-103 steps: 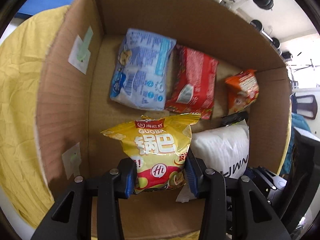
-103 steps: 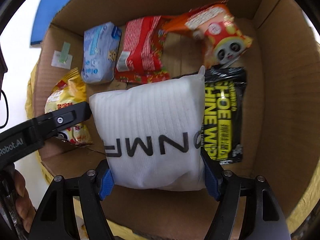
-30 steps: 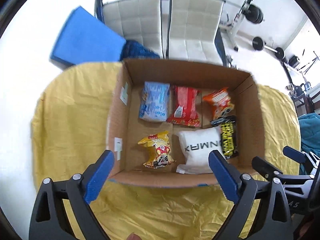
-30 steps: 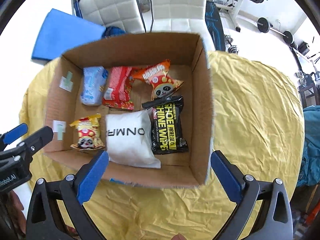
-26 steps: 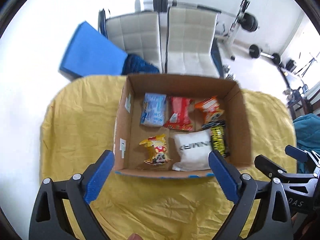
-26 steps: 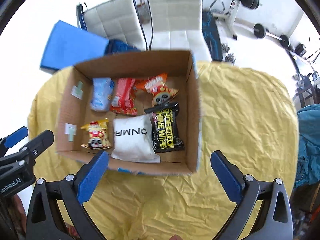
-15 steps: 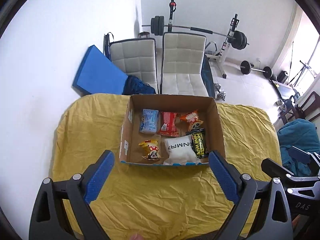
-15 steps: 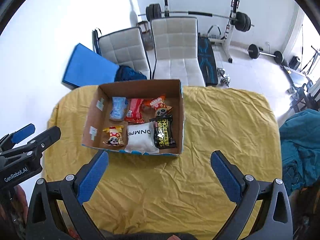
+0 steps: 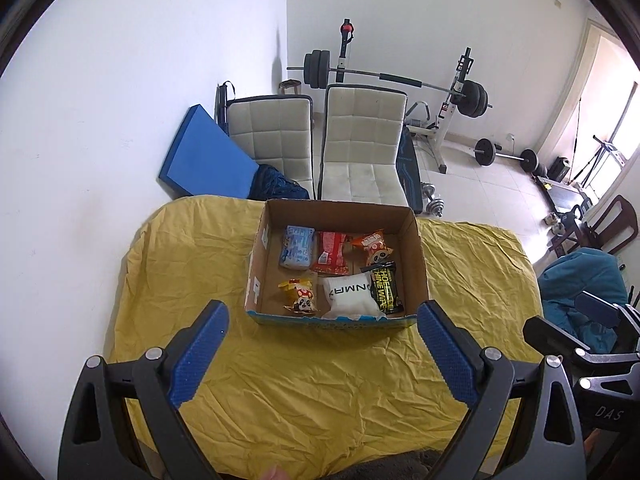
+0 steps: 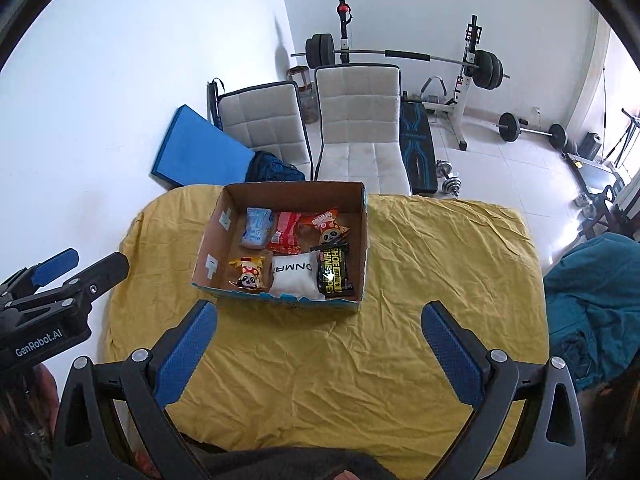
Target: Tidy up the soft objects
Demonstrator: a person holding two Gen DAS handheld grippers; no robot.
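A cardboard box (image 9: 416, 256) (image 10: 360, 236) stands on the yellow-covered table (image 9: 320, 380) (image 10: 420, 280). In it lie a yellow snack bag (image 9: 299, 295) (image 10: 248, 273), a white pouch (image 9: 349, 295) (image 10: 295, 274), a black wipes pack (image 9: 384, 290) (image 10: 334, 267), a light blue pack (image 9: 297, 247) (image 10: 258, 227), a red pack (image 9: 331, 251) (image 10: 285, 232) and an orange panda bag (image 9: 374, 247) (image 10: 329, 227). My left gripper (image 9: 322, 338) and right gripper (image 10: 318, 334) are both open and empty, held high and well back from the box.
Two white chairs (image 9: 360, 144) stand behind the table, with a blue mat (image 9: 204, 160) leaning on the wall. A weight bench and barbell (image 10: 400, 56) are at the back. A teal cloth (image 10: 592, 300) lies to the right.
Both grippers let go of the yellow bag and white pouch inside the box, opened wide, and pulled up and back; the box now looks small and far.
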